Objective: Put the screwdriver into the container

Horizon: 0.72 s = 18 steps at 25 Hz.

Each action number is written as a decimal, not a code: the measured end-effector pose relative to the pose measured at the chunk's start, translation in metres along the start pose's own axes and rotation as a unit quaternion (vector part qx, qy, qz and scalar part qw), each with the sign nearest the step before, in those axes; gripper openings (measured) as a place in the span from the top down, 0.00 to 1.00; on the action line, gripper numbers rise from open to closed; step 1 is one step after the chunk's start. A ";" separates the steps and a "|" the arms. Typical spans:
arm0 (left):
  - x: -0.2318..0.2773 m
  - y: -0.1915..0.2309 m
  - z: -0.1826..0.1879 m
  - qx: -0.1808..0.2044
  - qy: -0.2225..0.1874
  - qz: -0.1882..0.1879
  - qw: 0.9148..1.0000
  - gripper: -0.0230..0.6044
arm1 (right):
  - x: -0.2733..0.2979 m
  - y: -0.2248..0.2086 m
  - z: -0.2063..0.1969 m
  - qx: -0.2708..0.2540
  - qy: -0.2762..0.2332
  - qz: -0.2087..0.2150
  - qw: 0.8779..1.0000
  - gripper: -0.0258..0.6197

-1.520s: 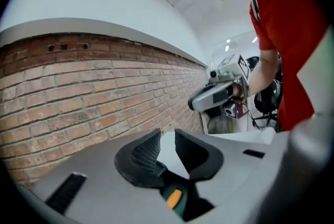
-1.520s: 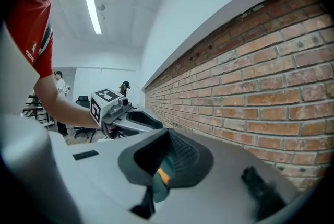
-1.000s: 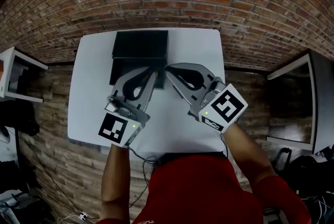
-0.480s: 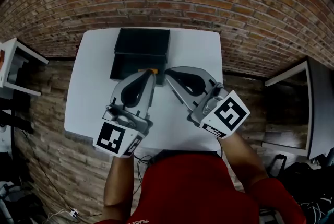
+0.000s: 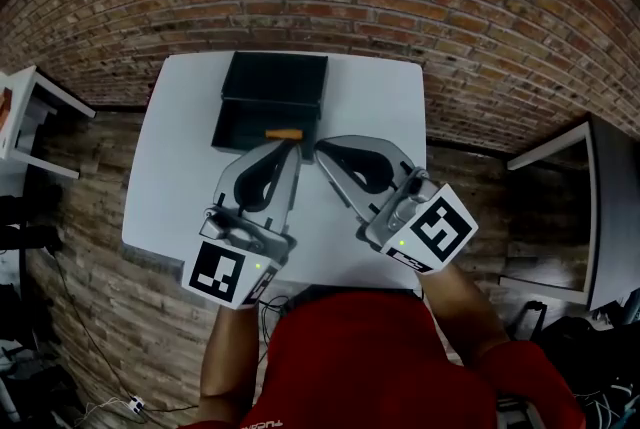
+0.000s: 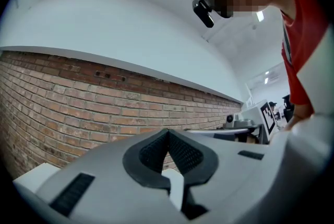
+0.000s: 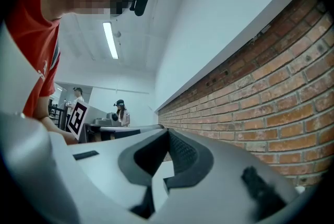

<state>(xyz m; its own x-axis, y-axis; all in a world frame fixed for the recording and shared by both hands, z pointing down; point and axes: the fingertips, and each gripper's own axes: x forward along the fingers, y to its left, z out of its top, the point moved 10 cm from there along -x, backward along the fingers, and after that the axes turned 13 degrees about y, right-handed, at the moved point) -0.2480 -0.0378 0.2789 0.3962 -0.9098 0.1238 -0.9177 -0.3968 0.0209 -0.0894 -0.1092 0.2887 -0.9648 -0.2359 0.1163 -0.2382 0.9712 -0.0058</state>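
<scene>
A black container with its lid folded back stands at the far side of the white table. Inside its tray lies the screwdriver, of which I see the orange handle. My left gripper hangs just on the near side of the container, shut and holding nothing. Beside it my right gripper is also shut and empty. In the left gripper view the left gripper has its pads together, pointing at a brick wall. In the right gripper view the right gripper shows the same.
Brick surfaces surround the table. A white shelf unit stands at the left and a dark-topped desk at the right. Two people stand far off in the right gripper view.
Both grippers have drawn back from the container toward me and risen a little. The left gripper's tip no longer covers the tray, so the orange handle now shows.
</scene>
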 end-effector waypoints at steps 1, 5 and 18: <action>0.000 -0.001 0.000 -0.001 -0.001 0.001 1.000 0.94 | -0.001 0.000 0.000 -0.001 0.000 0.000 1.000 0.91; -0.001 -0.005 -0.001 0.000 0.000 0.004 1.000 0.94 | -0.003 -0.001 -0.001 -0.004 0.000 0.003 1.000 0.91; -0.013 -0.006 -0.001 -0.004 0.003 0.023 1.000 0.94 | 0.002 0.009 0.001 -0.013 0.005 0.019 1.000 0.91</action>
<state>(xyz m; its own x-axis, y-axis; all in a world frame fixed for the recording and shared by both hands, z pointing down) -0.2481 -0.0235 0.2777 0.3535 -0.9263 0.1302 -0.9351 -0.3537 0.0226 -0.0937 -0.1012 0.2878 -0.9718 -0.1995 0.1254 -0.1992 0.9798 0.0150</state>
